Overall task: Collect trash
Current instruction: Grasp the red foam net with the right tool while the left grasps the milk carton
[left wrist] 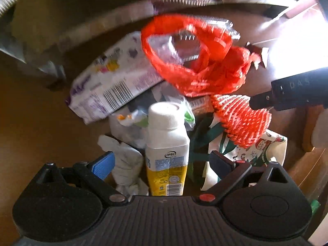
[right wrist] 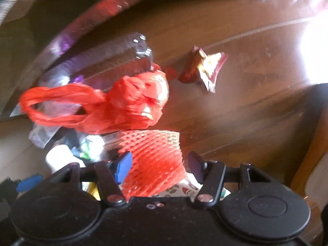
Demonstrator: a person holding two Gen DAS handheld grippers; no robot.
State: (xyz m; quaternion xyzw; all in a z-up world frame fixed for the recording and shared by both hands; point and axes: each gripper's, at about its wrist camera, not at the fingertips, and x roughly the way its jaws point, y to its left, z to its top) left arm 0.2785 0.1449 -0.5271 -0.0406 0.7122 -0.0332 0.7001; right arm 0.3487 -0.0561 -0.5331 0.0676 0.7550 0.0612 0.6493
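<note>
Both claws open, nothing gripped. Left gripper (left wrist: 162, 164) straddles upright white bottle (left wrist: 167, 143); right gripper (right wrist: 158, 164) straddles red foam net (right wrist: 153, 164). Trash heaped on wooden table (right wrist: 246, 112). Advice: sink deeper, centre pads, close gently, since the bottle could tip.

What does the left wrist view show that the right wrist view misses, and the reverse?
Left wrist only: the bottle's printed yellow label, a white-and-purple barcoded pack, and a crumpled white tissue. Right wrist only: a red-and-gold candy wrapper lying apart on the wooden table. Both: the red plastic bag, the red foam net, and open tongs over the trash.
</note>
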